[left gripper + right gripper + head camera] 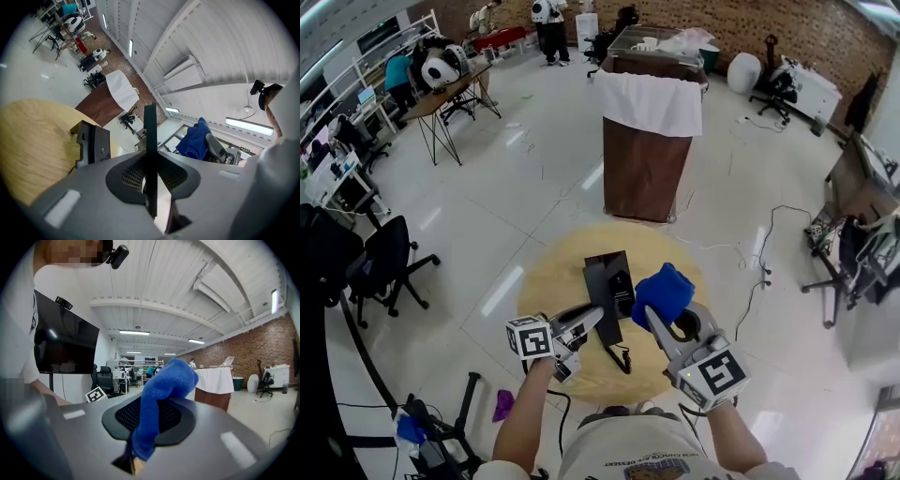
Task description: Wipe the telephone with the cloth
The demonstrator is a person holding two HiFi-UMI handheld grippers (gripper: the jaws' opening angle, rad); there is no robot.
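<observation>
Telephone (619, 281) 1 | cloth (664, 292) 1 | left fingers (584, 324) clamp handset (598, 295) | right fingers (662, 330) clamp cloth

On the round wooden table (551, 281) my left gripper (586, 324) grips the handset (602, 309) of the black telephone (619, 281). My right gripper (660, 319) holds the blue cloth (664, 292) just beside the telephone, on its right side.

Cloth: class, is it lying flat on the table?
No, the cloth is bunched between the jaws of the right hand-held gripper.
</observation>
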